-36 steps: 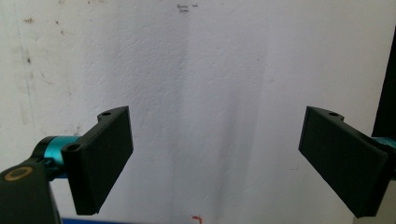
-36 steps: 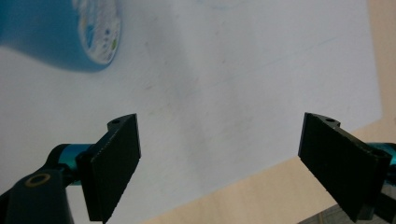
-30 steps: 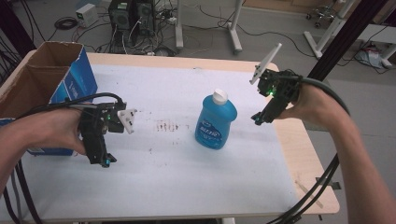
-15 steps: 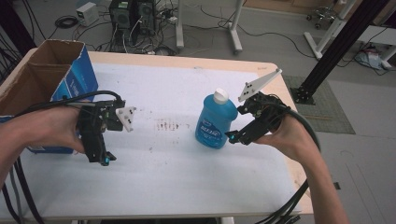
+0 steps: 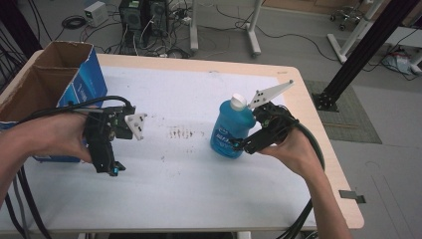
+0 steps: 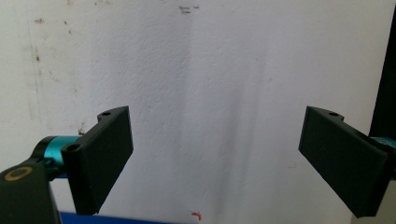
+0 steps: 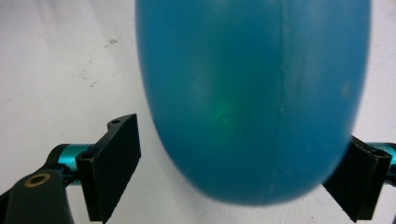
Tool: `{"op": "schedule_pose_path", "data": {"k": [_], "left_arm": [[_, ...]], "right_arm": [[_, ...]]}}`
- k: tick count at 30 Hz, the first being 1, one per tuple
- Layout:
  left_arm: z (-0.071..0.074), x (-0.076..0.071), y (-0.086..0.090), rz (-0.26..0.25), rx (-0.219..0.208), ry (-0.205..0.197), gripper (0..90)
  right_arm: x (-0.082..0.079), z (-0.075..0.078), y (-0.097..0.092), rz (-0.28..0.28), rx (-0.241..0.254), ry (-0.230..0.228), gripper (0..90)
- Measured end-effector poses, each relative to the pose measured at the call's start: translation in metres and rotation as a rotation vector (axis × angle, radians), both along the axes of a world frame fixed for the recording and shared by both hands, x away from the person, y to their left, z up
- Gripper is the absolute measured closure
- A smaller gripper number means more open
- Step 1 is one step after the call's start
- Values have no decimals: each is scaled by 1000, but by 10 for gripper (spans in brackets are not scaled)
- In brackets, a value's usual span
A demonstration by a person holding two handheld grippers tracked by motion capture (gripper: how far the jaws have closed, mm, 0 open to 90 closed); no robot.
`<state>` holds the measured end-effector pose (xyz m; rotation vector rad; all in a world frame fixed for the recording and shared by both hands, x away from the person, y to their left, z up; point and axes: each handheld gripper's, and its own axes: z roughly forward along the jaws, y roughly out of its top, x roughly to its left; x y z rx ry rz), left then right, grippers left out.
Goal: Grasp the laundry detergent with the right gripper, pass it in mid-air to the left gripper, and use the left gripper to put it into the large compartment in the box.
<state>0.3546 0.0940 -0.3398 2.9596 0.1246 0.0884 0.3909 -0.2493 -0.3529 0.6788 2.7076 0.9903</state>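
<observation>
Since a second ago the right tongs (image 5: 238, 146) have been coming down from beside the tabletop's right edge and in toward the bottle (image 5: 230, 125), while the left tongs (image 5: 110, 168) have been holding much the same place.

At the far left, a box (image 5: 59, 79) is sitting open on the tabletop (image 5: 199, 199), its blue side facing the middle. Just beside it, a hand (image 5: 50, 137) is gripping the left tongs, which are pointing down at the white surface. In the left gripper view, these tongs (image 6: 212, 158) are standing wide open, nothing between the jaws but bare tabletop (image 6: 210, 70).

Toward the middle, a patch of small dark marks (image 5: 181, 133) is lying on the white cover, between the left tongs and the bottle.

Right of centre, the blue bottle with its white cap is standing upright on the tabletop. The right tongs are reaching its lower part from the right side, held by the other hand (image 5: 293, 147). In the right gripper view, the bottle (image 7: 252, 93) is sitting between the open tongs (image 7: 243, 177): the left jaw is standing just clear of its side, while the right jaw is lying partly behind its edge, so I cannot tell whether that one is touching. The bottle is not being clamped.
</observation>
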Motion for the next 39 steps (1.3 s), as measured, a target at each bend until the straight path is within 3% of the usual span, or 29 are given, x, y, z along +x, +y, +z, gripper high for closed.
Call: {"op": "schedule_pose_path", "data": {"k": [17, 26, 27, 39], "left_arm": [[-2, 1, 0, 6, 2, 2, 100], [-3, 0, -1, 5, 1, 1, 100], [-3, 0, -1, 5, 1, 1, 100], [-3, 1, 1, 6, 0, 3, 100]], "right_arm": [[4, -12, 8, -7, 25, -8, 133], [5, -14, 5, -25, 44, -6, 176], [5, -14, 5, -21, 44, -2, 214], [4, -14, 8, -12, 49, -2, 248]]}}
